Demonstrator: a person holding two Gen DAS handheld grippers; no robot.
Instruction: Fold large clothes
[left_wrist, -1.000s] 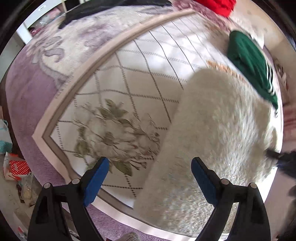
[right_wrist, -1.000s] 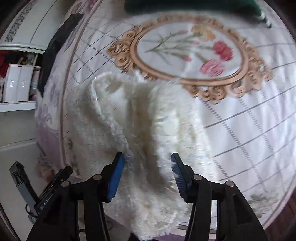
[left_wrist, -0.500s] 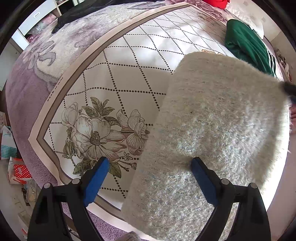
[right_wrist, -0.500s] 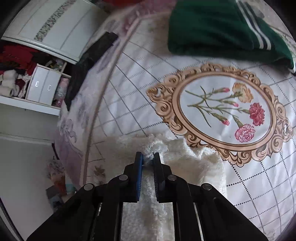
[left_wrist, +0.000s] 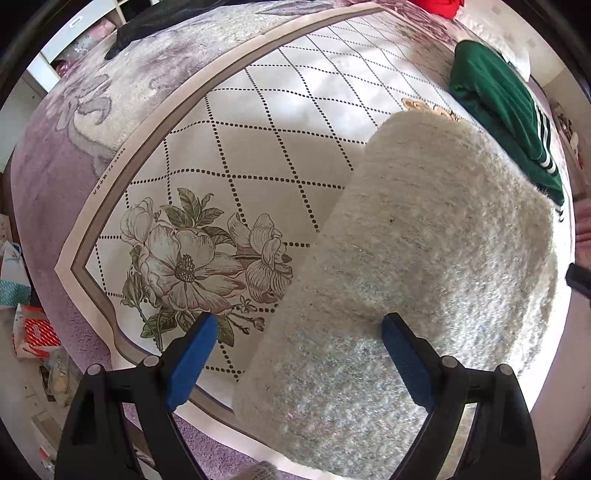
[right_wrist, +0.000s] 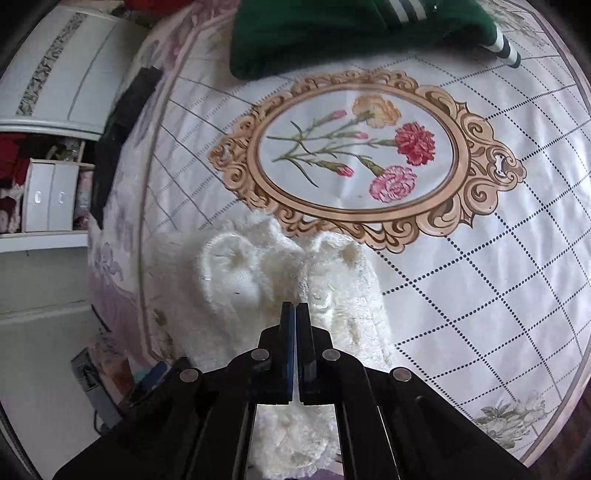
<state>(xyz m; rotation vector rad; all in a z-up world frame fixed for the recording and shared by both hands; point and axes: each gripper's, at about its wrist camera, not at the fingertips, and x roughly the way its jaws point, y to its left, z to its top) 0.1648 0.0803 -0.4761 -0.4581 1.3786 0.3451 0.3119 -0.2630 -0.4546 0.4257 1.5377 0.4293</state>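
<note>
Right gripper (right_wrist: 295, 308): your jaws are pressed together, the blue pads all but touching, and they have just been closing. The tips sit against the fluffy fabric; whether a thin fold is caught between the pads you cannot tell from the right wrist view.
Left gripper (left_wrist: 295, 347): your jaws stand spread wide, pointing down over the bed, nothing between the pads. The right pad hangs over the garment, the left pad over the printed flowers.
White fluffy garment (left_wrist: 424, 258): it lies on the bedspread directly under your left gripper as a long, rounded, folded band running away from you. In the right wrist view (right_wrist: 280, 269) its near end is bunched into soft lobes just ahead of your closed tips.
Bedspread (left_wrist: 295, 110): white with a dotted diamond grid and a purple border. An oval gold frame with carnations (right_wrist: 354, 155) lies just beyond the garment.
Green garment (right_wrist: 332, 33): folded, with white stripes, beyond the oval frame, apart from the white one.
Black cloth (right_wrist: 118, 140): draped along the bed's far left edge.
</note>
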